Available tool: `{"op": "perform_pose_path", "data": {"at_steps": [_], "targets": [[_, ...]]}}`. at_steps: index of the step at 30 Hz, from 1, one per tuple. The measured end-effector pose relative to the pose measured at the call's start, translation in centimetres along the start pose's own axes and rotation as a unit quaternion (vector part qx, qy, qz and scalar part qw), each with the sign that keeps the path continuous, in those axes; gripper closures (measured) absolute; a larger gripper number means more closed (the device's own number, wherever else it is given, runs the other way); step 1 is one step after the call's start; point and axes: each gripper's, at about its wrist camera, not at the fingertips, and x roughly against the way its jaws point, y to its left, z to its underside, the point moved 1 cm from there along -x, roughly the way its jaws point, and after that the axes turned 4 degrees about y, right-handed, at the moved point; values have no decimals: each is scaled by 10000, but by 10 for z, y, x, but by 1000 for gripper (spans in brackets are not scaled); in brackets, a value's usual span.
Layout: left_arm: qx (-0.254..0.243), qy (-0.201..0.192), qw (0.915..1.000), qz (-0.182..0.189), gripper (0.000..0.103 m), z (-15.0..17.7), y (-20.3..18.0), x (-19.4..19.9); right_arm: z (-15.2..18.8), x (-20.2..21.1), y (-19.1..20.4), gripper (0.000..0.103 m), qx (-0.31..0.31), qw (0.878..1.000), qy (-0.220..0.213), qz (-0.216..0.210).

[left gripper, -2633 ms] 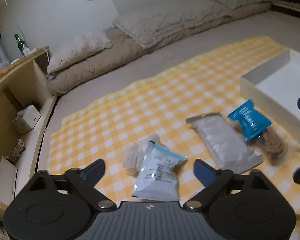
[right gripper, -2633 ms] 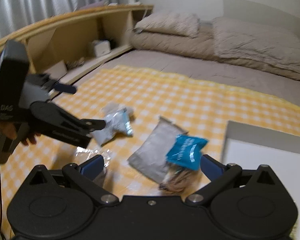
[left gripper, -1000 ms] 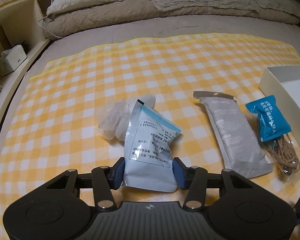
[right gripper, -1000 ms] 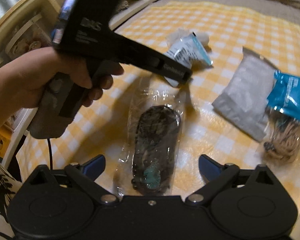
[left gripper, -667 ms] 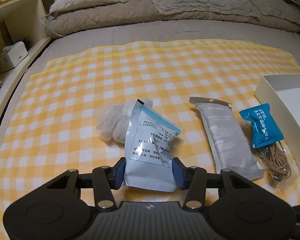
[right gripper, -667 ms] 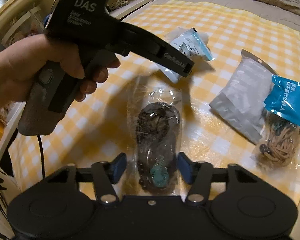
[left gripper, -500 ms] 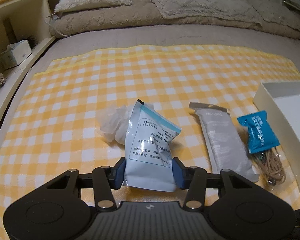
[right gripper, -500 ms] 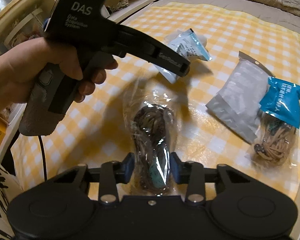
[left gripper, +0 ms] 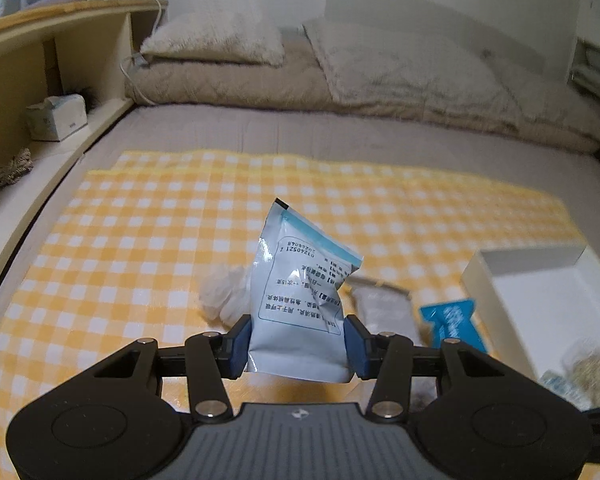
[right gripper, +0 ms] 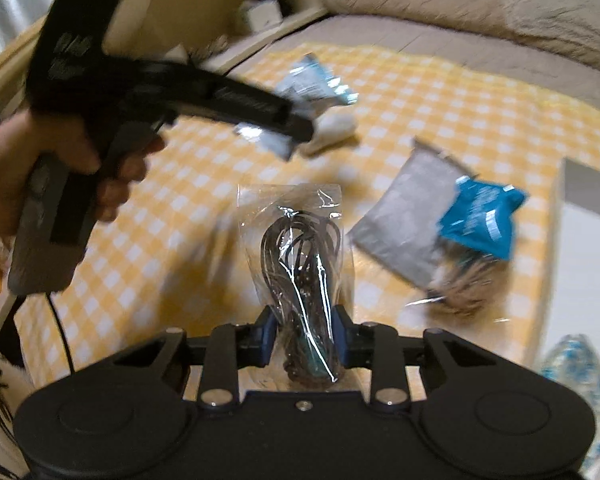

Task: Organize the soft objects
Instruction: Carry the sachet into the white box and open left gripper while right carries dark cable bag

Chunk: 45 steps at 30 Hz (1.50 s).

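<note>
Since half a second ago we have raised both packets off the yellow checked cloth (left gripper: 148,240): the white-and-blue sachet (left gripper: 300,300) now stands upright above it, and the clear bag of dark cord (right gripper: 300,264) hangs lifted in front of the right wrist camera. Our left gripper (left gripper: 296,340) has its jaws clenched on the sachet's lower end; its printed panel shows small characters upside down and a code that seems to read 01240521, though we cannot be sure. Our right gripper (right gripper: 302,338) has its jaws clamped on the lower part of the cord bag. Left on the cloth are a crumpled white plastic bag (left gripper: 224,292), a grey foil pouch (right gripper: 404,220), and a blue packet (right gripper: 480,220) overlapping a bag of tan cord (right gripper: 464,280). The blue packet's white lettering is too blurred to read. The white box (left gripper: 540,300) sits at the cloth's right edge.
</note>
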Motion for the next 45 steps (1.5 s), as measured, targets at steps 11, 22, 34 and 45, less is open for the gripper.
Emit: {"op": "perform_pose_path", "data": {"at_steps": [11,22,34,45], "targets": [[223,-575,9978,238,54,-8,-31,42,0,72,-45,72,-485,9935,-829,604],[247,-545,9948,821,54,-4,-89,43,18,142,-99,72,-1119,9764,-1431,1166],[386,-123,9886,1448,54,4,-160,12,55,181,-150,72,-1717,9574,-1557,1720],[819,533,9774,1876,53,21,-195,-37,86,186,-187,72,-2144,9483,-1197,2010]]}}
